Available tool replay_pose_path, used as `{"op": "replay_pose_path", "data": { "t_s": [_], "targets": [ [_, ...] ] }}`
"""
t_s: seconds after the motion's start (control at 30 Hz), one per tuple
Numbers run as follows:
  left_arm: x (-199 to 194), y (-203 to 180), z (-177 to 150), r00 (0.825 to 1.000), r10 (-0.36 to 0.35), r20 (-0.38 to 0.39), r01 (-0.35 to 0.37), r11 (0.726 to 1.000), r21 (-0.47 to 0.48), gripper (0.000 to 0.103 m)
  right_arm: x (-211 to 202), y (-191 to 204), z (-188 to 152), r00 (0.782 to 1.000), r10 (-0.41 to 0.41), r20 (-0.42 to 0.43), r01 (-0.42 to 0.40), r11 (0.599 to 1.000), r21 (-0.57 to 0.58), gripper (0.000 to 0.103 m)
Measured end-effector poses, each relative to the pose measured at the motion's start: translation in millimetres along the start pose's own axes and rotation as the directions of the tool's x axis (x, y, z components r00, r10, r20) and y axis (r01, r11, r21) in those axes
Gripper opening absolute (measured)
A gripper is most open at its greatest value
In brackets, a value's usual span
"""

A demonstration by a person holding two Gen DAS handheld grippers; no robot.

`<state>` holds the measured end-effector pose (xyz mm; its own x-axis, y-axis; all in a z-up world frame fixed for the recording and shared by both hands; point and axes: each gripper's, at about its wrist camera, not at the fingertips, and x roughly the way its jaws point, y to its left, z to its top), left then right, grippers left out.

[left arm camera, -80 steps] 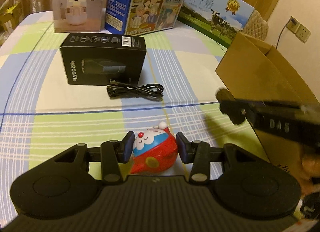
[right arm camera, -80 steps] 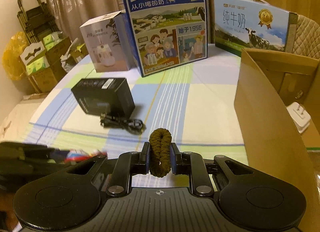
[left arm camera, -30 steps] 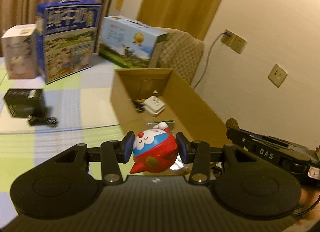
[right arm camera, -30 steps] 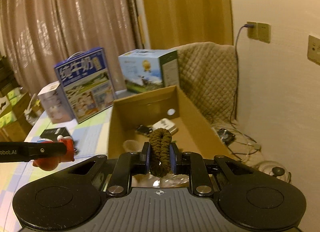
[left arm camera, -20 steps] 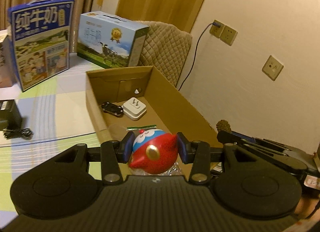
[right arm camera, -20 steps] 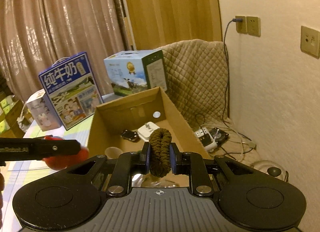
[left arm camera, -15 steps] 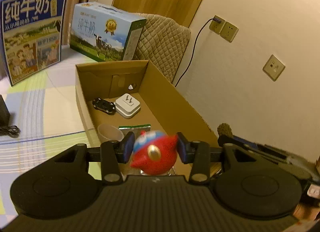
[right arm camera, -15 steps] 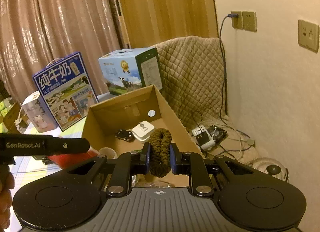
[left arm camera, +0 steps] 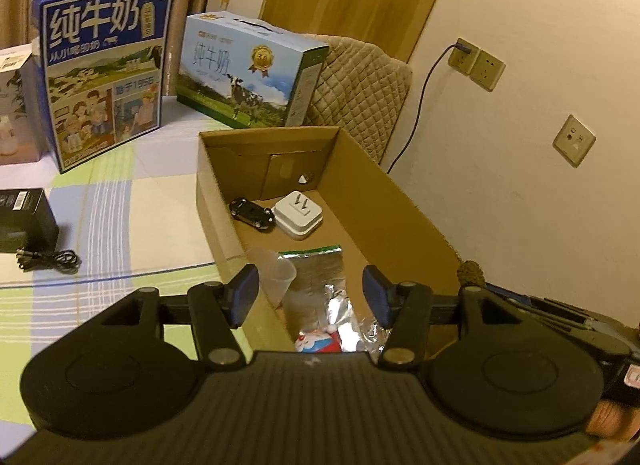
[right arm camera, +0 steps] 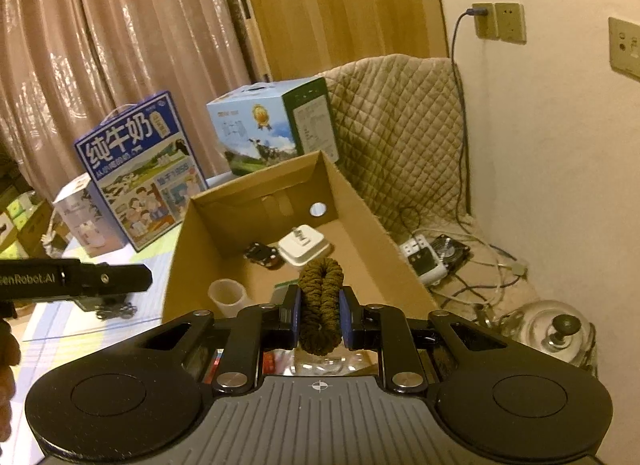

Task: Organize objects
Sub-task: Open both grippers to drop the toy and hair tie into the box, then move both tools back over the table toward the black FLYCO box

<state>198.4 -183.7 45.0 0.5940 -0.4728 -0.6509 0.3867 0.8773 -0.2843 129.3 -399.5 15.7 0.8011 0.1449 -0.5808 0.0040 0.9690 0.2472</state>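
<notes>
My left gripper is open and empty above the near end of the open cardboard box. The red and blue cat toy lies in the box below it, on a silver foil bag. My right gripper is shut on a brown braided hair tie and is held over the near end of the same box. The hair tie's tip also shows in the left wrist view. In the right wrist view the left gripper's finger pokes in from the left.
In the box lie a toy car, a white plug adapter and a clear plastic cup. On the checked tablecloth are two milk cartons, a black box and a black cable. A padded chair stands behind the box.
Both grippers moved from over the table to above the box. My left gripper opened and the cat toy dropped into the box. The right gripper still holds the hair tie.
</notes>
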Motion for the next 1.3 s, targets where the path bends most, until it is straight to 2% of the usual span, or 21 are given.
{"op": "replay_pose_path", "data": {
  "t_s": [0.07, 0.1, 0.13, 0.17, 0.2, 0.23, 0.53, 0.7, 0.97, 1.3],
  "targets": [
    [-2, 2, -2, 1.000, 0.004, 0.000, -0.004, 1.000, -0.003, 0.054, 0, 0, 3, 1.000, 0.021, 0.009, -0.021, 1.000, 0.016, 0.017],
    [-3, 3, -3, 1.000, 0.007, 0.000, -0.007, 1.000, -0.003, 0.055, 0, 1, 5, 0.999, 0.037, 0.013, -0.037, 0.999, 0.021, 0.023],
    [-4, 4, -3, 1.000, 0.010, 0.000, -0.010, 1.000, -0.003, 0.059, 0, 1, 6, 0.999, 0.045, 0.022, -0.046, 0.999, 0.028, 0.043],
    [-5, 5, -4, 1.000, 0.012, 0.001, -0.012, 1.000, -0.004, 0.061, 0, 0, 8, 0.998, 0.048, 0.039, -0.049, 0.998, 0.037, 0.055],
    [-6, 7, -5, 1.000, 0.013, 0.002, -0.013, 1.000, -0.006, 0.062, -3, 0, 8, 0.997, 0.051, 0.062, -0.054, 0.997, 0.047, 0.073],
    [-7, 8, -5, 1.000, 0.014, 0.002, -0.014, 1.000, -0.007, 0.062, -5, -1, 9, 0.995, 0.058, 0.078, -0.062, 0.997, 0.056, 0.075],
    [-22, 28, -14, 0.999, 0.046, 0.007, -0.046, 0.999, -0.008, 0.071, -12, -4, 6, 0.997, 0.046, 0.064, -0.052, 0.993, 0.104, 0.075],
    [-37, 40, -25, 0.998, 0.068, 0.008, -0.068, 0.998, -0.014, 0.074, -21, 8, 5, 0.996, 0.063, 0.065, -0.069, 0.994, 0.089, 0.075],
    [-74, 74, -46, 0.989, 0.144, 0.025, -0.143, 0.989, -0.031, 0.081, -32, 44, 2, 0.992, 0.105, 0.068, -0.108, 0.993, 0.041, 0.075],
    [-121, 129, -61, 0.968, 0.249, 0.045, -0.246, 0.967, -0.063, 0.087, -29, 102, -7, 0.985, 0.170, 0.037, -0.168, 0.984, -0.058, 0.075]
  ]
}}
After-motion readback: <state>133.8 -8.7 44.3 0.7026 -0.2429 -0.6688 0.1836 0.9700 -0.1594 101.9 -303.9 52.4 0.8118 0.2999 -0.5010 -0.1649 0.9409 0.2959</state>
